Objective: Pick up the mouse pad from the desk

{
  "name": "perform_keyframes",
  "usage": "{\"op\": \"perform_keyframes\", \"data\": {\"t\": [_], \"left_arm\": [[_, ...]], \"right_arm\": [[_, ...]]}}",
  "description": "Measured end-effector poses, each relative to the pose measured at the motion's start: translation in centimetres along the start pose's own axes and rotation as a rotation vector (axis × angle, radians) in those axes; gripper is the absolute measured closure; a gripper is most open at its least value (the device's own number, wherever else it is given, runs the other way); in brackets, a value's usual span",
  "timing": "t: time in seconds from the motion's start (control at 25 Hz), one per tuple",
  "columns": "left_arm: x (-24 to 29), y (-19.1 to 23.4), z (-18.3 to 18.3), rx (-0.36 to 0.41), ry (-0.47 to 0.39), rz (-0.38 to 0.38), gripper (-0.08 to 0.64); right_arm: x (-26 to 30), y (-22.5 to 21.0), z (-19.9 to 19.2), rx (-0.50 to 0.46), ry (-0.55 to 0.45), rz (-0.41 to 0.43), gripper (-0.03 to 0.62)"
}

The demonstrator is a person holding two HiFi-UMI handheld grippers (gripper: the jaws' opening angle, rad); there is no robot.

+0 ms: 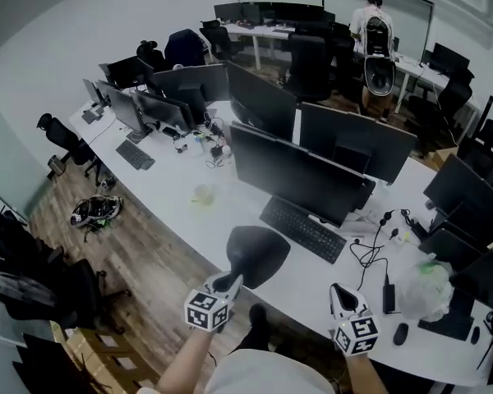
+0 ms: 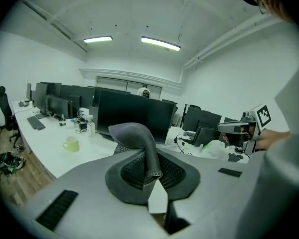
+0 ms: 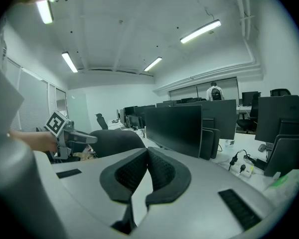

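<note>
My left gripper (image 1: 230,282) is shut on one edge of the black mouse pad (image 1: 256,253) and holds it up in the air above the front edge of the white desk (image 1: 189,220). In the left gripper view the mouse pad (image 2: 134,136) curls upward out of the closed pads (image 2: 152,176). To the right, my right gripper (image 1: 338,295) hovers over the desk's front edge. Its jaws (image 3: 147,153) are shut with nothing between them. The right gripper view shows the left gripper (image 3: 65,133) with the dark mouse pad (image 3: 114,141) at the left.
A black keyboard (image 1: 302,228) lies before a row of dark monitors (image 1: 300,175). A pale green mug (image 1: 203,194) stands to its left. At the right are cables (image 1: 370,249), a plastic bag (image 1: 423,286) and a mouse (image 1: 401,333). A person (image 1: 374,31) stands far back.
</note>
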State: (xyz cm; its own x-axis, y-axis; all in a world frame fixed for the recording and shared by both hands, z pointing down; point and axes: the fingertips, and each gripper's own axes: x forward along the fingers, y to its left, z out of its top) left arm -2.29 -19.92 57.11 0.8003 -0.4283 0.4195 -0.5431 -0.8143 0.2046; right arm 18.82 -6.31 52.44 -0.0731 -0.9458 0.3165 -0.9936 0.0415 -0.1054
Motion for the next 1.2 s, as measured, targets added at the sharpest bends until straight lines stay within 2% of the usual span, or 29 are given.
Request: {"op": "perform_keyframes", "data": {"t": [0.2, 0.48, 1.0, 1.2], "left_arm": [[-3.2, -1.1, 0.0, -0.010, -0.027, 0.036, 0.515], [-7.9, -1.7, 0.3, -0.043, -0.068, 0.023, 0.515], [-12.9, 0.7, 2.3, -0.007, -0.131, -0.008, 0.515], [-14.0, 1.9, 2.8, -0.012, -0.156, -0.012, 0.514]], "right_arm": [[-1.7, 0.5, 0.5, -0.007, -0.017, 0.006, 0.581], [-3.4, 3.0, 1.3, -0.014, -0.044, 0.015, 0.581], [-4.6, 7.8, 3.3, -0.047, -0.098, -0.017, 0.581], [-4.9, 8.4, 4.4, -0.054, -0.125, -0.050, 0.581]]}}
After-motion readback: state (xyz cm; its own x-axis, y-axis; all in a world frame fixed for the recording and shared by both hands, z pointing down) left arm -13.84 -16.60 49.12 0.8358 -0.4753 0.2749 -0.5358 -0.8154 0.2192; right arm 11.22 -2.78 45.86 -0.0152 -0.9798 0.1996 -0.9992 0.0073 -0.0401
